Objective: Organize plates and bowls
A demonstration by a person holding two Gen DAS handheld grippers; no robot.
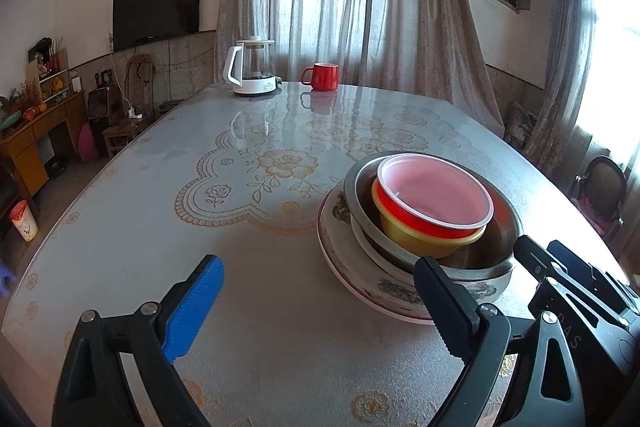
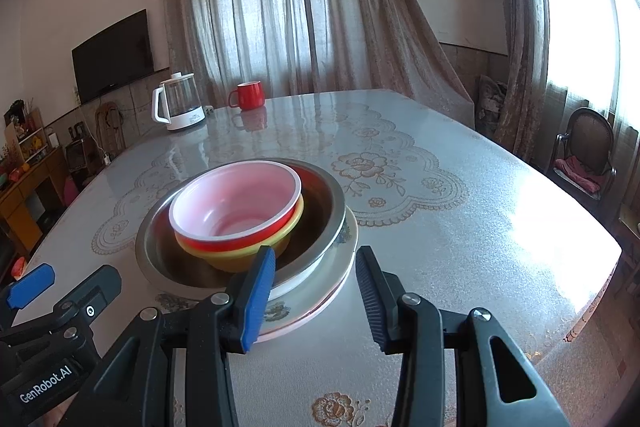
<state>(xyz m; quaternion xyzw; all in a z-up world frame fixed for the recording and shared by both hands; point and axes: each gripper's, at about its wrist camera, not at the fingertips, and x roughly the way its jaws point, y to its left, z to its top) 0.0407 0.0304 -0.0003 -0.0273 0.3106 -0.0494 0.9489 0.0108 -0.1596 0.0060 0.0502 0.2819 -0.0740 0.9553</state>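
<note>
Left gripper (image 1: 316, 301) and right gripper (image 2: 316, 301): both standing wide, holding nothing, flanking the stack. Red bowl (image 2: 236, 207) sitting in yellow bowl (image 2: 240, 259), steel bowl (image 2: 328, 211), floral plates (image 2: 304, 307) on table (image 2: 460, 247). Stacking appearing finished; next move calling for withdrawal or lifting

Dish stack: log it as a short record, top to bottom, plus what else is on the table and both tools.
top: red bowl, white inside
second: yellow bowl
third: metal bowl
base: flowered plates
table: kettle and red mug at far edge
left tool: open, empty, beside the stack
right tool: open, empty, at the plate rim
</note>
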